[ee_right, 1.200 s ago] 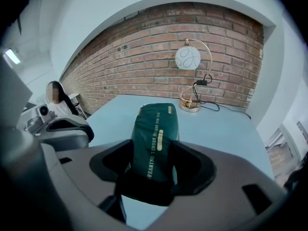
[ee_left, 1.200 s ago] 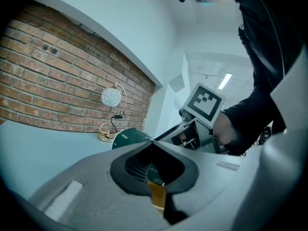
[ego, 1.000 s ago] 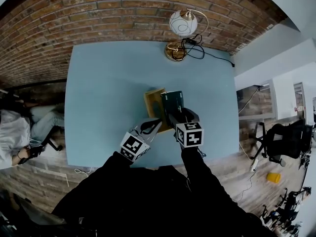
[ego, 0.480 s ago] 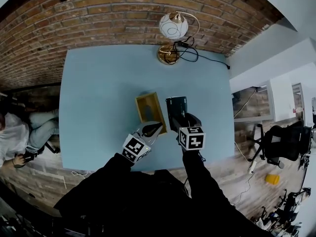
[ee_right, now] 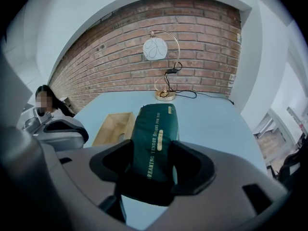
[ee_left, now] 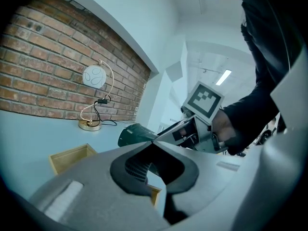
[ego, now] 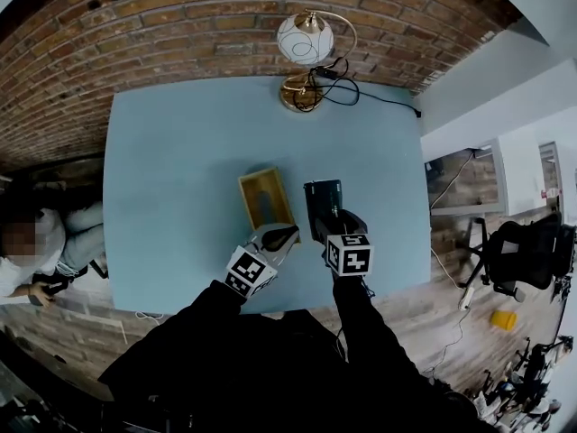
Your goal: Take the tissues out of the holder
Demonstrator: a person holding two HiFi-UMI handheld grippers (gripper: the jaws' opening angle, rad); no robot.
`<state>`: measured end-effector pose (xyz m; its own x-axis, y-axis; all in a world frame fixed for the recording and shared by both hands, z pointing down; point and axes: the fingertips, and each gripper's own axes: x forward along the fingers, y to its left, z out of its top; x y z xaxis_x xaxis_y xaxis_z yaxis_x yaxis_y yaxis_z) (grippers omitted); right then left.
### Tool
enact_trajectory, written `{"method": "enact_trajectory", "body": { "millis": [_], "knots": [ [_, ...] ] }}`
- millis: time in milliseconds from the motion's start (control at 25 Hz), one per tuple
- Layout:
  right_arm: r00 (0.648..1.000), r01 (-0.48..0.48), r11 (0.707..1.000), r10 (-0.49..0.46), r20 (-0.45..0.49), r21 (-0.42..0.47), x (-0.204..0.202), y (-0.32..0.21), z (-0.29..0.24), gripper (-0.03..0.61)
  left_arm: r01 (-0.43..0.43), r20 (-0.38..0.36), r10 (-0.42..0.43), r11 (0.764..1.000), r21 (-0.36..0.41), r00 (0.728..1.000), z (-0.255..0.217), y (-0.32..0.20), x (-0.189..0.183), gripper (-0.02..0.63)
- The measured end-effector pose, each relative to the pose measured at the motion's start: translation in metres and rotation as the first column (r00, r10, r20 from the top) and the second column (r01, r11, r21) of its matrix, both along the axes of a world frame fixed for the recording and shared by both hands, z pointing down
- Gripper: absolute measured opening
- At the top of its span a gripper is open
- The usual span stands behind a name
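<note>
Right gripper [ego: 329,226] jaws about two-thirds apart, clamped on the near end of a dark green soft plastic tissue pack [ego: 322,204]. The tissue pack is out of the light wooden holder [ego: 264,198], an open-topped box, and lies just to its right with a strip of blue between them. Cannot tell if the pack touches the surface.

Left gripper [ego: 278,235] jaws tips together, nothing in them, at the holder's near end.

Pale blue rectangular surface [ego: 180,152]: wide bare stretch left of the holder and beyond it up to a gold lamp with white globe [ego: 304,41] at the far edge. Both grippers near the front edge. Brick wall behind.

Right gripper view only: gold print along the pack [ee_right: 156,134]. Left gripper view only: a hand around the other gripper. Head view: seated person [ego: 32,246] off the left edge.
</note>
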<state>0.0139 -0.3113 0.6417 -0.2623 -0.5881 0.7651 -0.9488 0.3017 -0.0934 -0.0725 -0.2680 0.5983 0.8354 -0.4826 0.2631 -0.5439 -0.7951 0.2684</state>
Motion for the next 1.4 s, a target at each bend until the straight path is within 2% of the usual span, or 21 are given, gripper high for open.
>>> {"method": "enact_trajectory", "body": {
  "millis": [920,1160,1400],
  "knots": [
    [0.998,-0.053,0.996,0.054,0.014,-0.073,0.036,0.010,0.049,0.276,-0.051,0.032,0.053,0.996,-0.068,0.998,0.031,0.001,0.037,0.009],
    [0.999,-0.039,0.996,0.041,0.016,-0.079,0.040,0.010,0.060,0.276,-0.050,0.069,0.056,0.995,-0.086,0.996,0.043,0.001,0.043,0.009],
    [0.999,-0.030,0.995,0.031,0.014,-0.095,0.040,0.016,0.071,0.276,-0.045,0.072,0.052,0.994,-0.097,0.996,0.048,0.001,0.045,0.008]
  ]
}}
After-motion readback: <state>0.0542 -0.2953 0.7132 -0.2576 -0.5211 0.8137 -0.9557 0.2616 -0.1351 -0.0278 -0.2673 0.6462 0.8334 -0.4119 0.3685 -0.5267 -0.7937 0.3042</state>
